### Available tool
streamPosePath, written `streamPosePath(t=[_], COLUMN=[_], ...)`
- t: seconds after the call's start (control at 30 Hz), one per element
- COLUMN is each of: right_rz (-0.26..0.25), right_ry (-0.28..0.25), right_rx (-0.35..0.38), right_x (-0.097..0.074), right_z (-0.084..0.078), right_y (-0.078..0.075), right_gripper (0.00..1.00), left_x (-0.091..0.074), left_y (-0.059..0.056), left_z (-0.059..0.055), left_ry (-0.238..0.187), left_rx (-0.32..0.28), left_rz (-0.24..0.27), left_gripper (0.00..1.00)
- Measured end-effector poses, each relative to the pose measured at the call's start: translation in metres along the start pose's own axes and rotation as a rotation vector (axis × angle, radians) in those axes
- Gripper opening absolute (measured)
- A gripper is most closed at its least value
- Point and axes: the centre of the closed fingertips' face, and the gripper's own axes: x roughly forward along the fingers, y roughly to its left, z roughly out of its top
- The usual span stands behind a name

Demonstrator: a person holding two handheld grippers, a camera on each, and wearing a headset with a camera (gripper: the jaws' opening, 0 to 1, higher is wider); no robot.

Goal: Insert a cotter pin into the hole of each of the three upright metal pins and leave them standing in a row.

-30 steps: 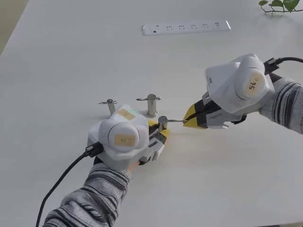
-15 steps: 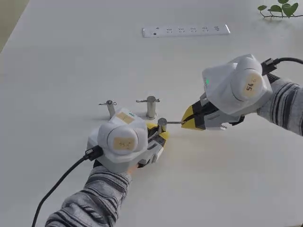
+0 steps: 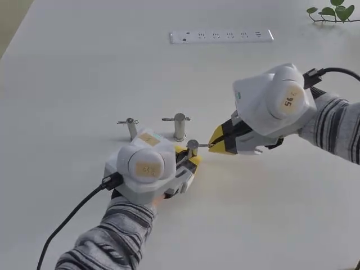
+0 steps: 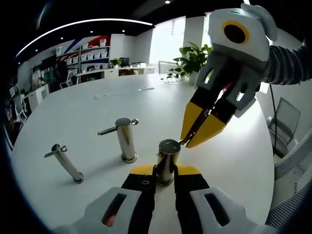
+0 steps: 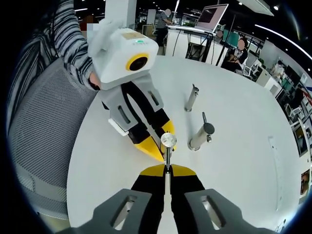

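Third metal pin (image 4: pixel 167 152): upright on the bench (image 3: pixel 112 79), nearest of the row, its base clamped between the left tongs (image 4: pixel 165 171). Its cotter pin (image 3: pixel 204 145) is pinched in the right tongs (image 3: pixel 214 145), tip at the pin's head. Behind stand the middle pin (image 3: pixel 179 126) and the left pin (image 3: pixel 132 127), both fitted. Handling, as judged: line the cotter up level with the cross-hole, push straight, brace the base against tipping.

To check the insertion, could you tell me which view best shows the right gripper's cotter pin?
The right gripper view: the cotter pin runs full-length from jaws to metal pin. Head view: a thin sliver. Left gripper view: just its tip.
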Motion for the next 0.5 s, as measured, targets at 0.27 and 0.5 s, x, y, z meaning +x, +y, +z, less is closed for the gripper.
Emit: streamPosePath(t=[0.27,0.5], right_rz=[-0.001,-0.003], right_ry=[-0.003,-0.015], right_rx=[0.0,0.004], right_x=[0.0035,0.0068], right_z=[0.0046,0.009], right_y=[-0.0005,-0.0012], right_gripper=[0.0,0.0], left_x=[0.0006,0.0006], left_y=[0.0003,0.0003], left_z=[-0.0001,0.0001], left_ry=[-0.008,-0.01], left_rx=[0.0,0.0], left_rz=[0.009,0.011], left_gripper=[0.1,0.1])
